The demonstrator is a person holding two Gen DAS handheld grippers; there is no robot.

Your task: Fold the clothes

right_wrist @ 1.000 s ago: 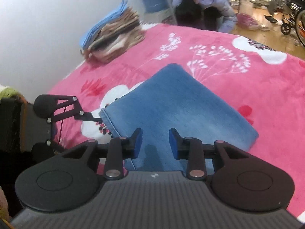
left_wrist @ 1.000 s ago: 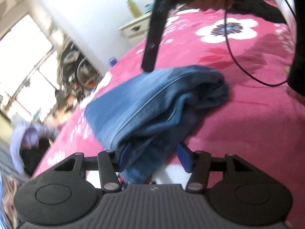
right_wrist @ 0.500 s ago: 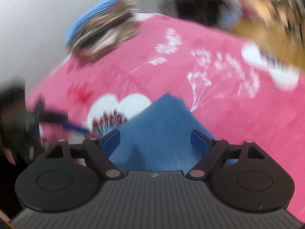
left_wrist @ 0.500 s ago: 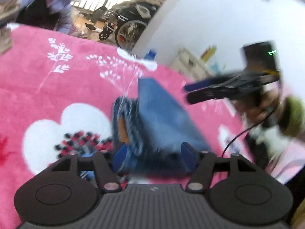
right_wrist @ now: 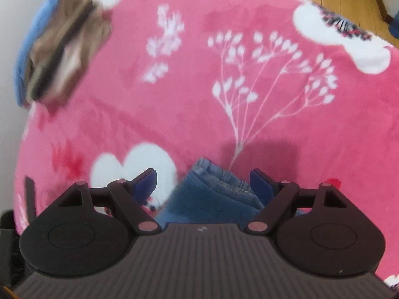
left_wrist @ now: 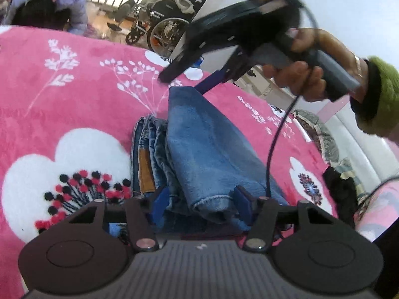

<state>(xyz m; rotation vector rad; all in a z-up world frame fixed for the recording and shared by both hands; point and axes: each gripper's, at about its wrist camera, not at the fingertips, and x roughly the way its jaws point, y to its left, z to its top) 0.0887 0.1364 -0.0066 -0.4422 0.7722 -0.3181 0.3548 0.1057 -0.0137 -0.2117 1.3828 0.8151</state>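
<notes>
The left gripper (left_wrist: 199, 205) has its jaws set wide around the near end of the folded jeans (left_wrist: 199, 149), the blue pads flanking the hem without pinching it. A second ago those pads sat closer together on the same end, so the hold looks released. The right gripper (right_wrist: 203, 183) is open too, its fingers spread on either side of the bundle's far corner; a second ago they stood narrow above the flat denim, and the camera has since tipped down close over the cloth.

The jeans now lie as a compact stack, waistband and tan label showing along their left edge, a smooth panel laid over the top. They rest on the pink floral blanket (left_wrist: 74, 99), just right of its big white flower print. A pile of folded clothes (right_wrist: 57, 49) sits well beyond the jeans, near the wall. A wheelchair (left_wrist: 159, 25) stands past the blanket's far edge.

Both grippers letting go of a squared bundle suggests this fold is done; whether another fold follows, I cannot tell.
</notes>
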